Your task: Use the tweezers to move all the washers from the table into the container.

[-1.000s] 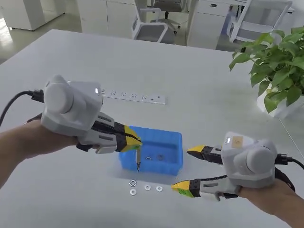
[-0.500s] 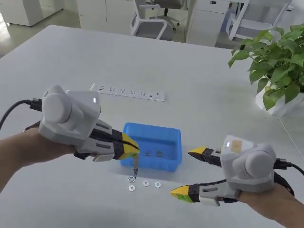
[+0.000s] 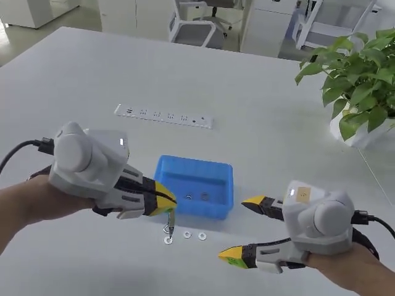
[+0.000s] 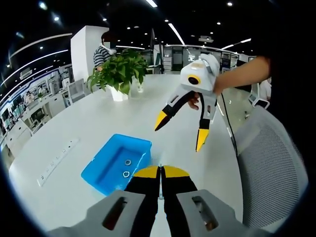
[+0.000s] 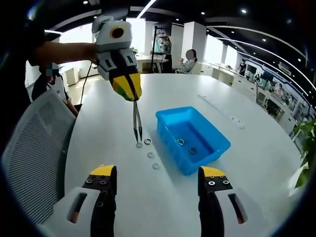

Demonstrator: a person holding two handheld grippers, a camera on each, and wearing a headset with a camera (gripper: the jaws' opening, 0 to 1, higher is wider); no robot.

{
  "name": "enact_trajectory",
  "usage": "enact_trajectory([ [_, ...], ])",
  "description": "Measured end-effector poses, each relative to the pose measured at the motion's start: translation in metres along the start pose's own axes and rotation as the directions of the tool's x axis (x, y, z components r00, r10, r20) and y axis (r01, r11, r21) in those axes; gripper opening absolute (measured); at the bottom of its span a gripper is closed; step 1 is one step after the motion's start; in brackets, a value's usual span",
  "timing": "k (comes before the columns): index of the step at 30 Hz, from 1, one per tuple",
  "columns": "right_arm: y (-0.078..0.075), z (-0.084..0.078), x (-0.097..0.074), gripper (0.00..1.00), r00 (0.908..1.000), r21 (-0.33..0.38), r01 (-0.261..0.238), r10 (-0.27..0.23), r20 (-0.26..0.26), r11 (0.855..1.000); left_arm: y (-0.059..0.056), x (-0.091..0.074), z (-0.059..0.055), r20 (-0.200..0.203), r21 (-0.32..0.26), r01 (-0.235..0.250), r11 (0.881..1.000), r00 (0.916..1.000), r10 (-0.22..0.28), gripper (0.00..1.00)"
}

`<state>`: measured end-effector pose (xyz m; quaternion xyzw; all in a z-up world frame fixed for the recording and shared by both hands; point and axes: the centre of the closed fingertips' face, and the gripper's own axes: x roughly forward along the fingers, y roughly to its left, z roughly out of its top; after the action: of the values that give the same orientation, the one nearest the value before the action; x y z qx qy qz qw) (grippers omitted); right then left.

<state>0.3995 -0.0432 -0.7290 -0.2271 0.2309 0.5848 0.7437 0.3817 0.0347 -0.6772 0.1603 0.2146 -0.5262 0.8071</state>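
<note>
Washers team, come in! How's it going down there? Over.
Left gripper shut on tweezers, tips down at the washers. Right gripper open, hovering. Four washers on table, two in blue container. Nothing blocking.

White table (image 3: 265, 92) extends well beyond the jaws, with a white power strip (image 3: 163, 116) lying ahead of them and a potted plant (image 3: 358, 68) off to their right. White office chairs (image 3: 191, 28) and white cabinets (image 3: 268, 28) stand past the table's far edge on a pale floor (image 3: 31, 34). In the right gripper view, a grey mesh chair (image 5: 34, 148) stands left of the jaws, and ceiling light strips (image 5: 148, 7) run overhead, far beyond them.
</note>
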Motion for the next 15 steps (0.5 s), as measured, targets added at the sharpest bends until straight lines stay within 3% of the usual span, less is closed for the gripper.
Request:
enact_trajectory([
  [15, 0.0047, -0.0057, 0.001, 0.67, 0.9999, 0.014, -0.008, 0.008, -0.01, 1.0, -0.001, 0.0061, -0.0102, -0.017, 0.005, 0.004, 1.0, 0.9999, -0.004, 0.04],
])
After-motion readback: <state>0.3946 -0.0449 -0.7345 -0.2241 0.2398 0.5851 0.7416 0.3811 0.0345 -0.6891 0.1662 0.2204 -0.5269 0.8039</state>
